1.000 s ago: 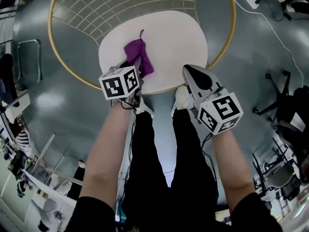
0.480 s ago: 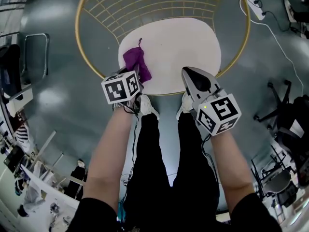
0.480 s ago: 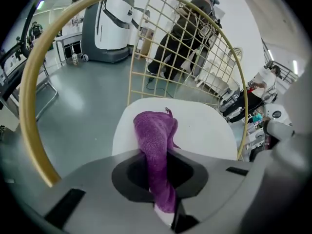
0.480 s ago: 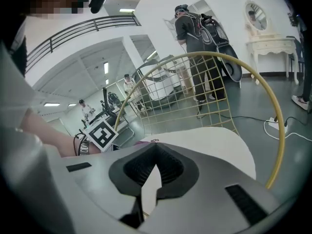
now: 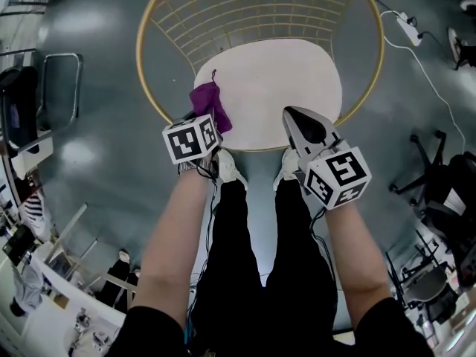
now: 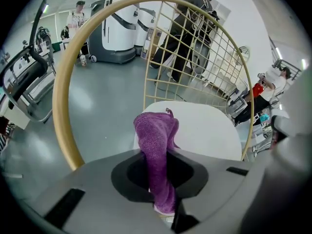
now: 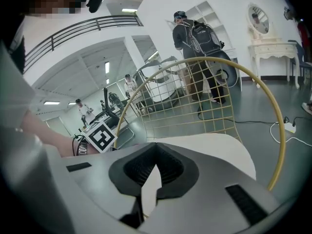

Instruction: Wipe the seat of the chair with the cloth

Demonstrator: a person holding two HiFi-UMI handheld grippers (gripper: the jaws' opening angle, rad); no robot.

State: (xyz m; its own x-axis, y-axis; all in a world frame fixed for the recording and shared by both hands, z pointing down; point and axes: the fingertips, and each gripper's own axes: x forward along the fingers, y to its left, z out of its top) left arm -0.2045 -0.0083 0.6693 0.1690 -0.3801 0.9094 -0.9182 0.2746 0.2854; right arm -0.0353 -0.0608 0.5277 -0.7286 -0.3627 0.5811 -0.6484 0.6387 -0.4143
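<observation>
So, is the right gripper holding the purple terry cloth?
No, the right gripper's jaws stand together with nothing between them; the purple terry cloth is clamped in the left gripper.

Big lab-like hall: polished grey floor (image 5: 97, 125), mezzanine railing (image 7: 73, 30), office chairs (image 5: 446, 181) (people (image 7: 195, 38) standing about).

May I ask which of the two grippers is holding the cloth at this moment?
The left gripper: it is shut on the purple cloth, over the near-left edge of the white seat. The right gripper is shut and empty.

chair (image 5: 275, 88) back cut off at top, cloth (image 5: 208, 101) near end hidden
</observation>
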